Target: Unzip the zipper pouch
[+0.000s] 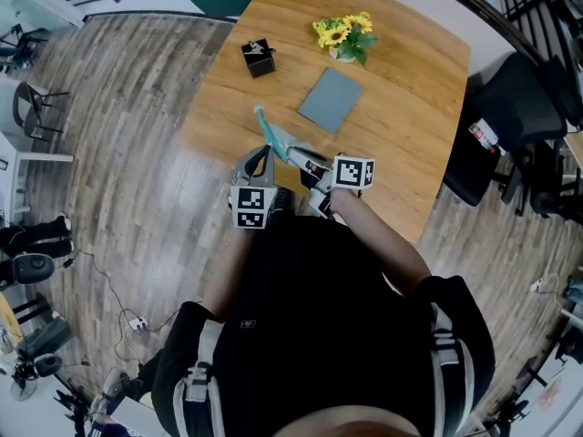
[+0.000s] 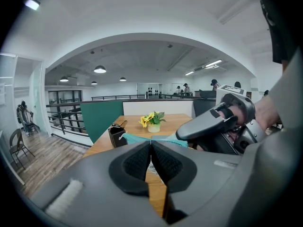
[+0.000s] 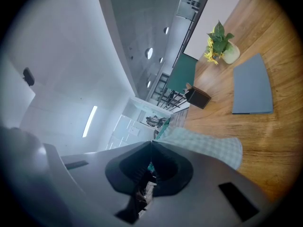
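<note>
A teal checked zipper pouch (image 1: 271, 135) is held up off the wooden table (image 1: 410, 135) near its front edge, between both grippers. My left gripper (image 1: 264, 159) is shut on the pouch's near edge. In the left gripper view the pads (image 2: 137, 161) meet with a strip of checked fabric between them, and the pouch (image 2: 130, 137) spreads beyond. My right gripper (image 1: 299, 160) is shut on the pouch from the right. In the right gripper view the jaws (image 3: 151, 144) are closed and the pouch (image 3: 203, 145) hangs past them. I cannot make out the zipper pull.
A grey-blue flat pad (image 1: 330, 98) lies mid-table. A pot of yellow flowers (image 1: 346, 36) stands at the far edge, and a small black box (image 1: 259, 57) at the far left. A black chair (image 1: 510, 126) stands to the table's right.
</note>
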A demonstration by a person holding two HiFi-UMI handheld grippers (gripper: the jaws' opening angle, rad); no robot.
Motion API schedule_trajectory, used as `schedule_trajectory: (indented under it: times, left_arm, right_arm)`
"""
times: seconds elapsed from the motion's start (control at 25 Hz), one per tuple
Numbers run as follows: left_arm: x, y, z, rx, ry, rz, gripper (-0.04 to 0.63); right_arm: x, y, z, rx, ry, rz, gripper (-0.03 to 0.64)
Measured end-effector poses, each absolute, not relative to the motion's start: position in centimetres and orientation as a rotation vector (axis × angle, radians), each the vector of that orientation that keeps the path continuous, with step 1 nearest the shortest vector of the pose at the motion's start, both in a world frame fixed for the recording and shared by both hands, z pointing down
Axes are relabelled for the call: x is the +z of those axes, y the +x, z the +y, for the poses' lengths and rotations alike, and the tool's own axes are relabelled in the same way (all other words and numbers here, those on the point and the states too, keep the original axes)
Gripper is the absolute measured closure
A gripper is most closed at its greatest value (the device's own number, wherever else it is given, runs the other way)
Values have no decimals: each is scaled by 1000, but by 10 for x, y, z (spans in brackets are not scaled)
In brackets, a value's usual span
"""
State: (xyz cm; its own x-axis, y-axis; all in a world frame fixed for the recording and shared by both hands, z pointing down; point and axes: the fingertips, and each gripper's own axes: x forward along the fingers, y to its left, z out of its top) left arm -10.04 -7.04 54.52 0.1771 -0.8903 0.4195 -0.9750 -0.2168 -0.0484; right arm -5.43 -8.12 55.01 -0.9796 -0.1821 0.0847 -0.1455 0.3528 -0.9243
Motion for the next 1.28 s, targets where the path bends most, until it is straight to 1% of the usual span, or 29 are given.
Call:
schedule_trajectory:
  times: [1.28]
  left_arm:
    - [560,-172,-113,589,2310,-1710,591]
  right_arm:
    - [557,-101,-90,-1700,-420,2562,609]
